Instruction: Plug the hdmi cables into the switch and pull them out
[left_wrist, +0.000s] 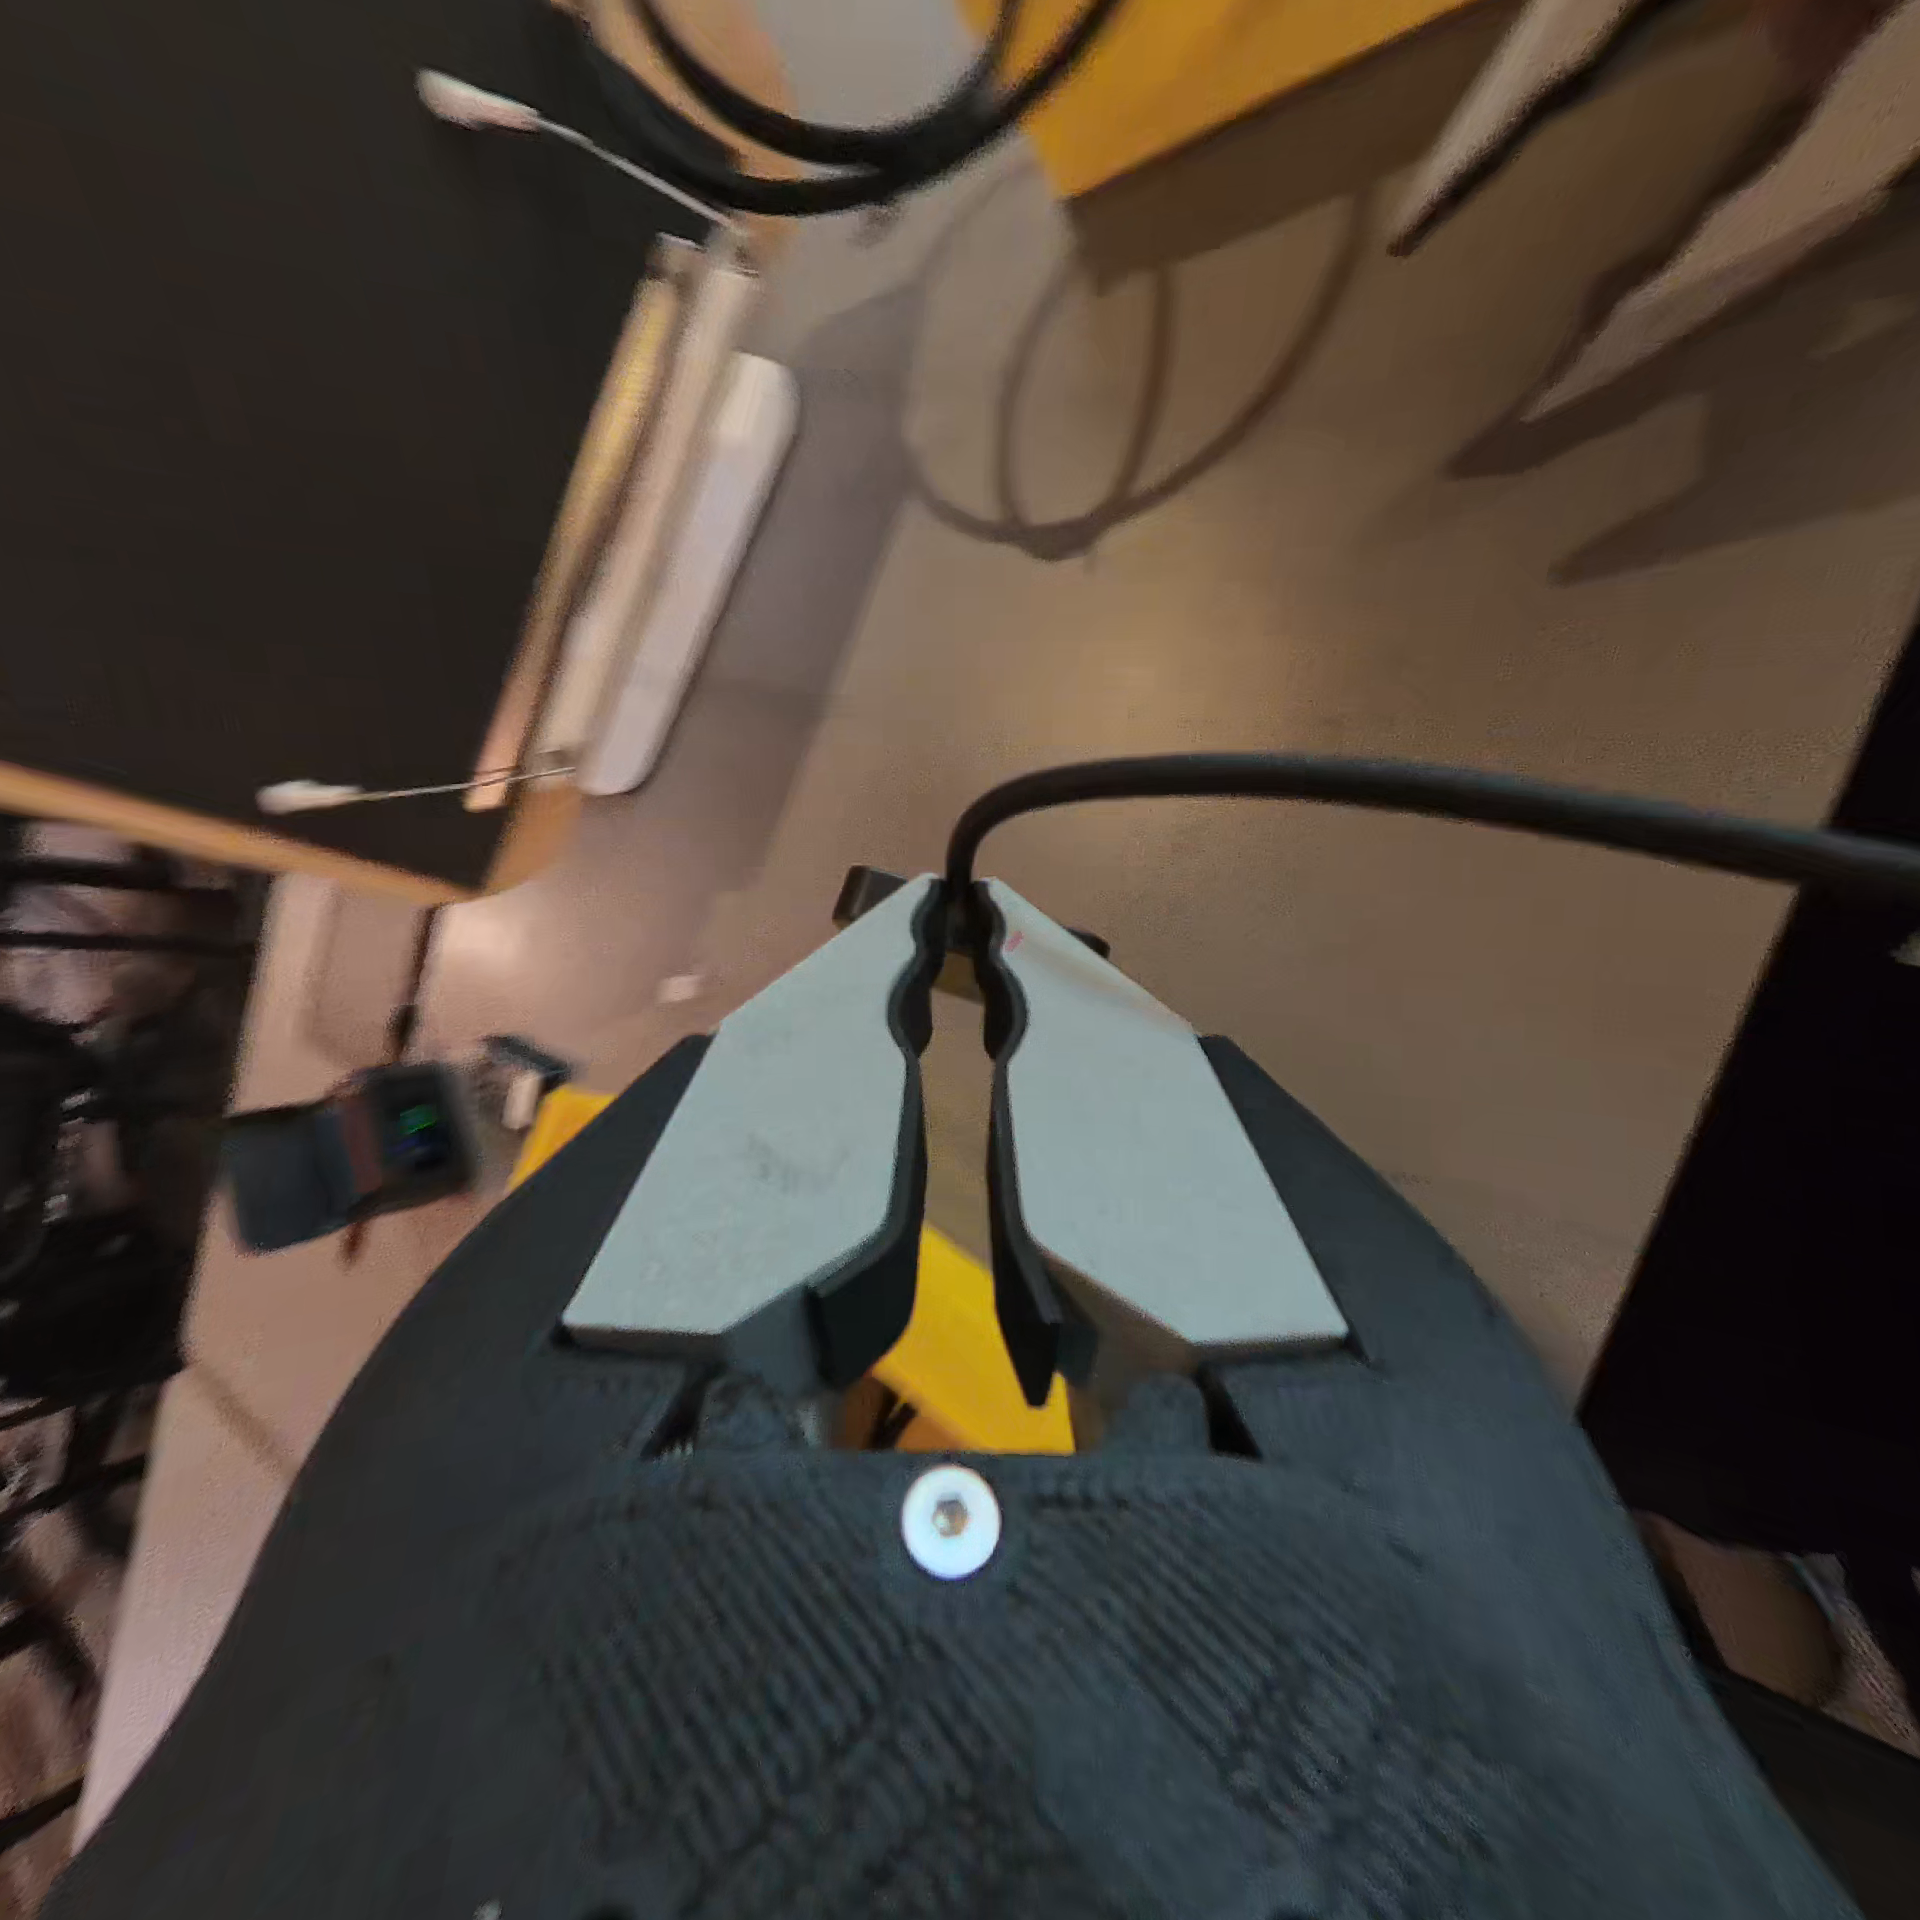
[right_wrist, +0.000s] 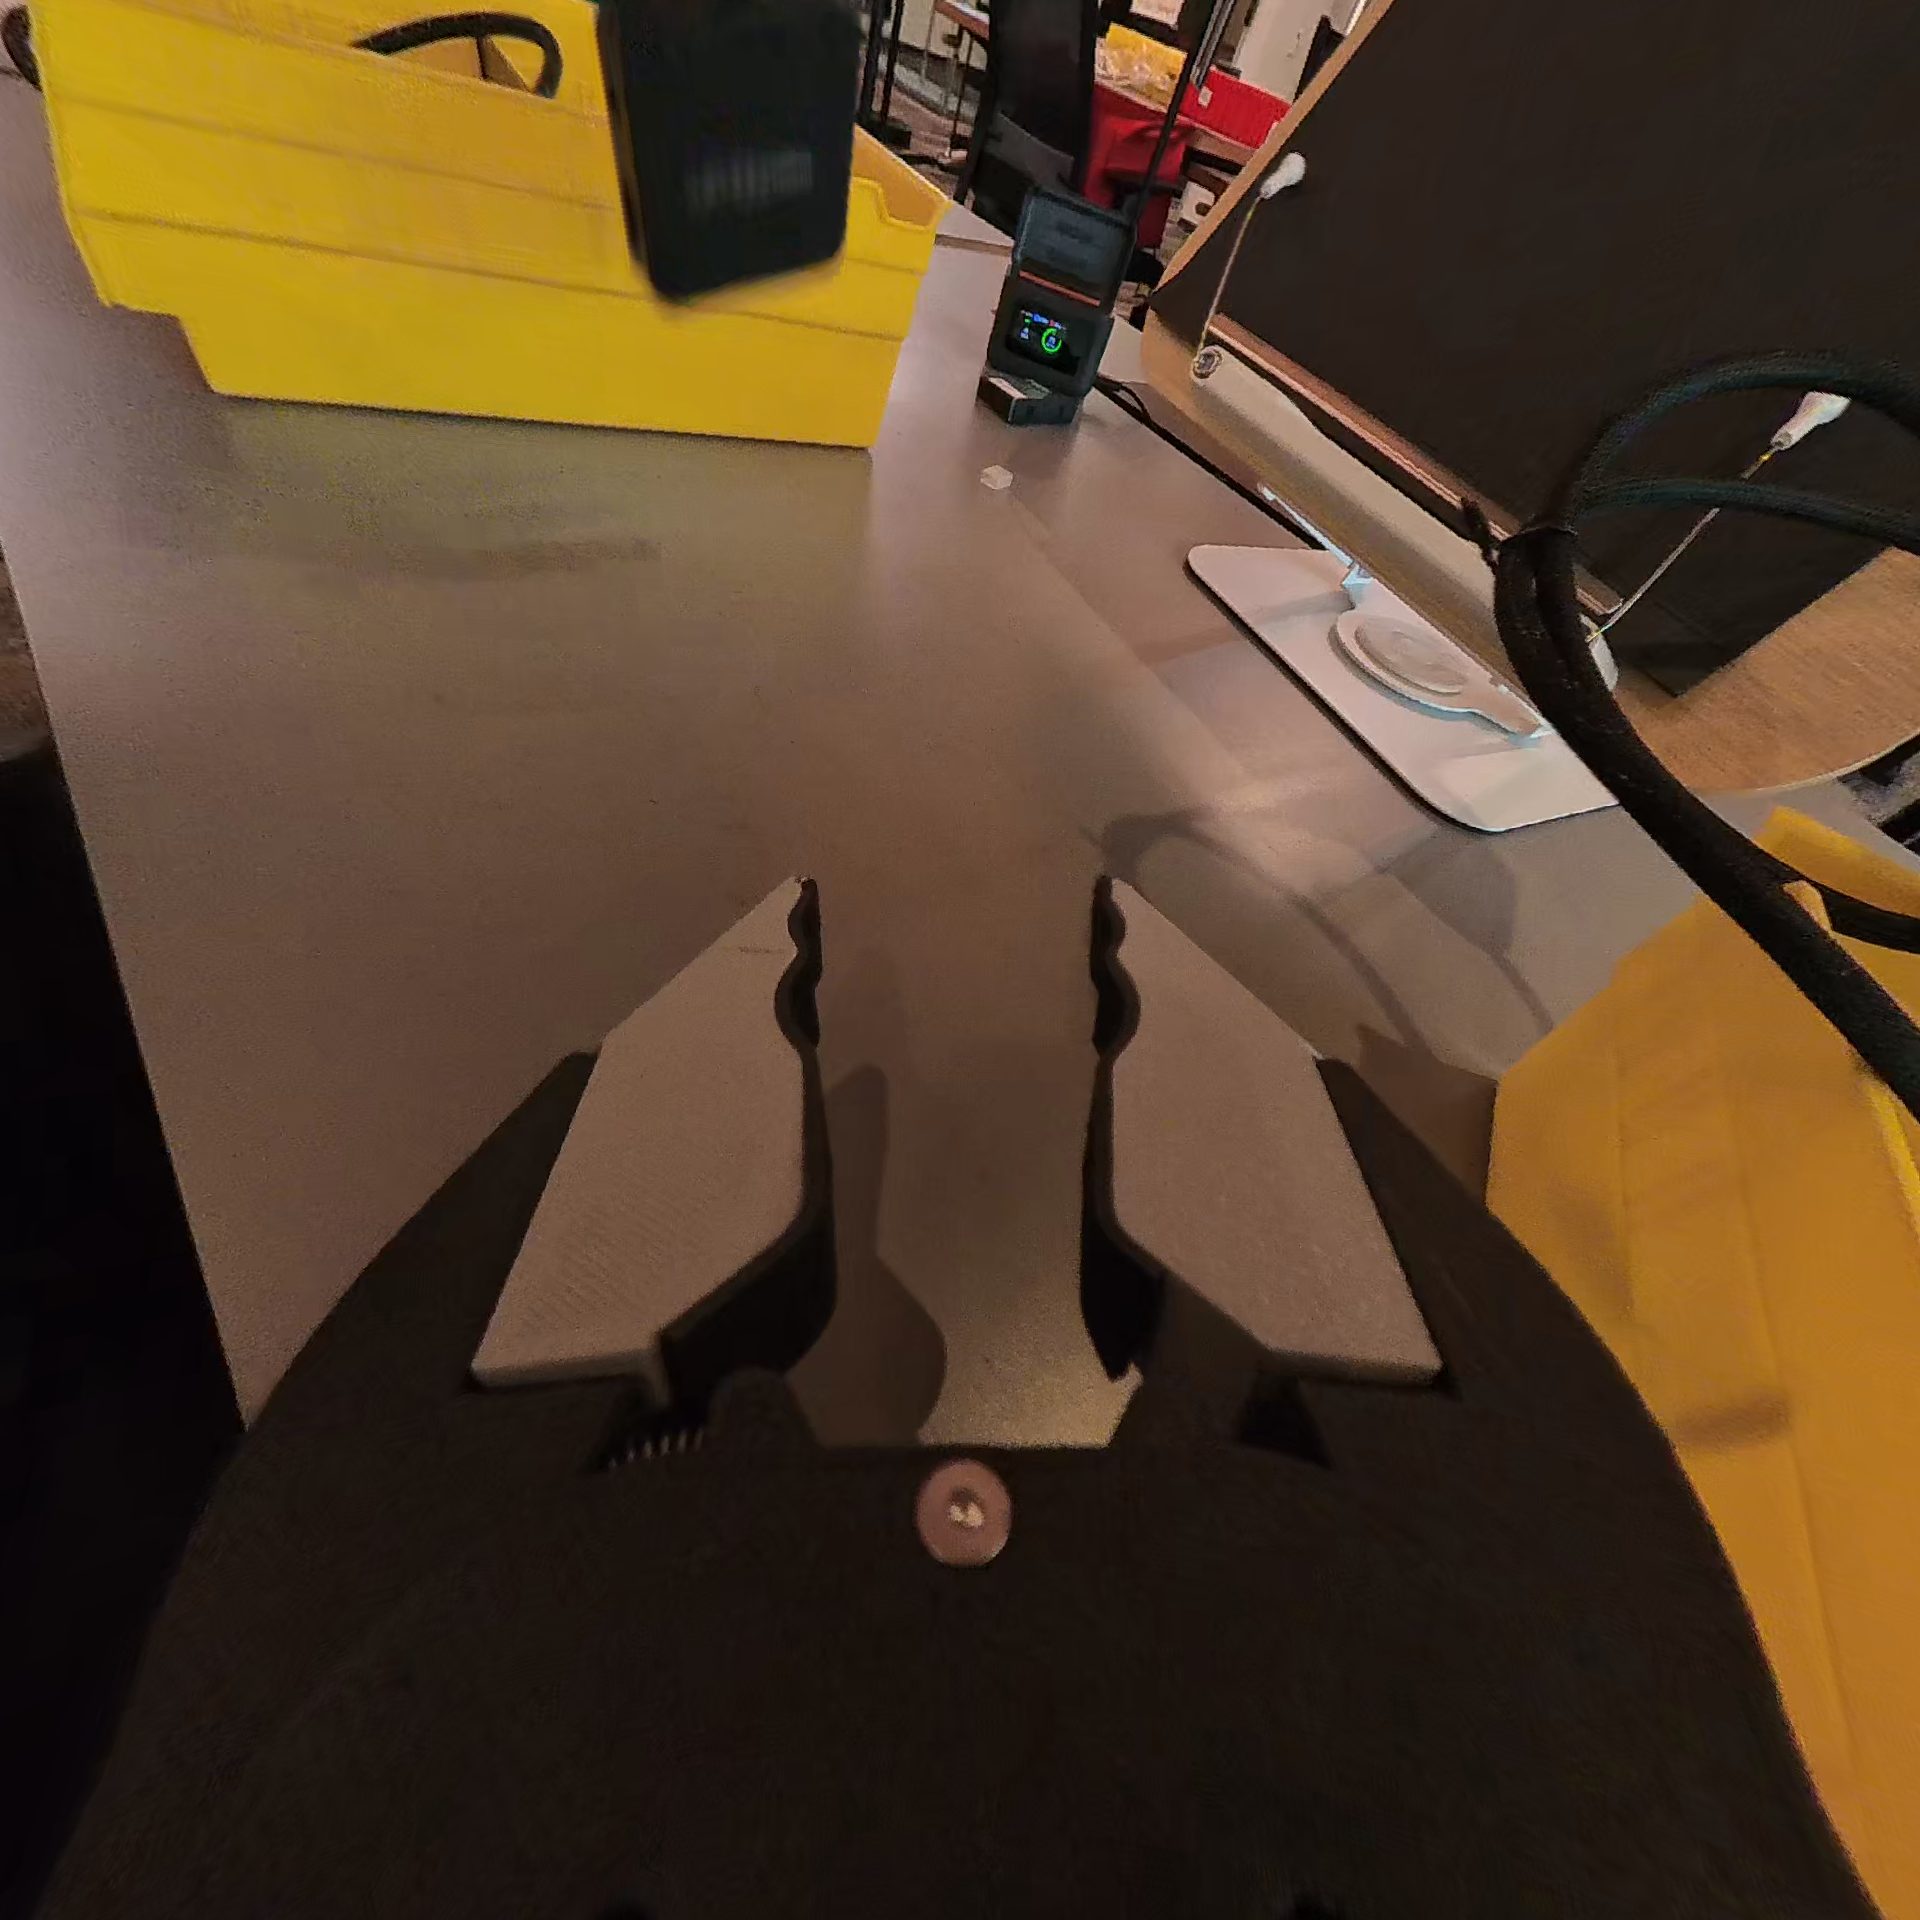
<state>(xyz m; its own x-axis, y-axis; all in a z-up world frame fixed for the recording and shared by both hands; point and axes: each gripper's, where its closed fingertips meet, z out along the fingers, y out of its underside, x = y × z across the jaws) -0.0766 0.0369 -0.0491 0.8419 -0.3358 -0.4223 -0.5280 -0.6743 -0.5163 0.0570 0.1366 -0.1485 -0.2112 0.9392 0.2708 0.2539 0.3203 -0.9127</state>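
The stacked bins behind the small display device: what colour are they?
Yellow, the stacked bins show best in the right wrist view.

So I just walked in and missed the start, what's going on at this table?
A person is working with two handheld grippers. The left gripper is pinched shut on the plug end of a thin black cable, held up above the grey tabletop; the view is blurred. The right gripper is open and empty, over the table near a yellow plastic bin. No switch is clearly visible in either view.
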